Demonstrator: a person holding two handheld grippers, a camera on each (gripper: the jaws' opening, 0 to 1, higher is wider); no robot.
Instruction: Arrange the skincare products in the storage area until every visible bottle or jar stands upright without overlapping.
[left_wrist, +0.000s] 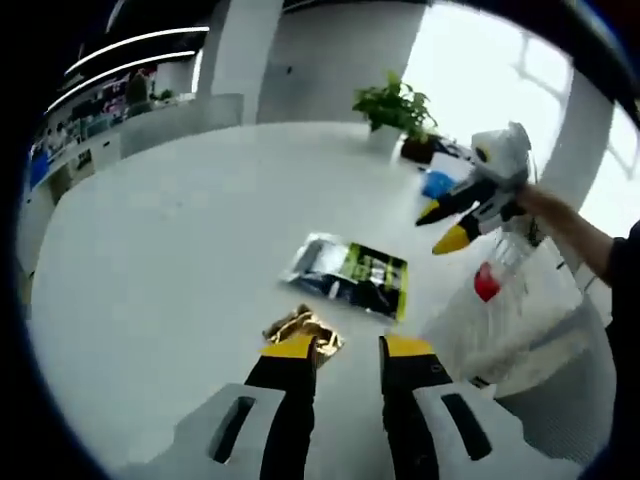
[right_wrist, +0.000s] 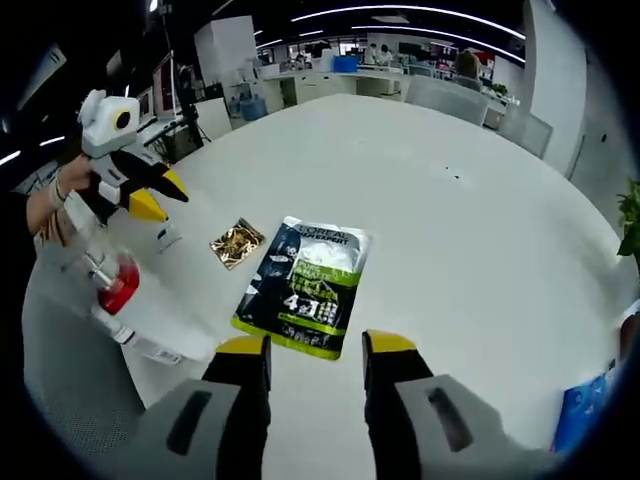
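A black and green skincare pouch (left_wrist: 350, 272) (right_wrist: 305, 285) lies flat on the round white table (left_wrist: 180, 230) (right_wrist: 450, 200). A small gold sachet (left_wrist: 303, 327) (right_wrist: 236, 243) lies beside it. A clear plastic organiser (left_wrist: 520, 330) (right_wrist: 150, 325) at the table edge holds a red-capped item (left_wrist: 487, 282) (right_wrist: 121, 285). My left gripper (left_wrist: 349, 347) (right_wrist: 160, 196) is open, its left jaw tip just short of the sachet. My right gripper (right_wrist: 316, 345) (left_wrist: 443, 226) is open, hovering just short of the pouch's near edge.
A potted plant (left_wrist: 395, 105) and a blue box (left_wrist: 437, 184) (right_wrist: 580, 410) stand at the table's far side. A person's hand (right_wrist: 60, 190) and sleeve (left_wrist: 590, 240) hold the grippers. Office desks (right_wrist: 330, 75) fill the background.
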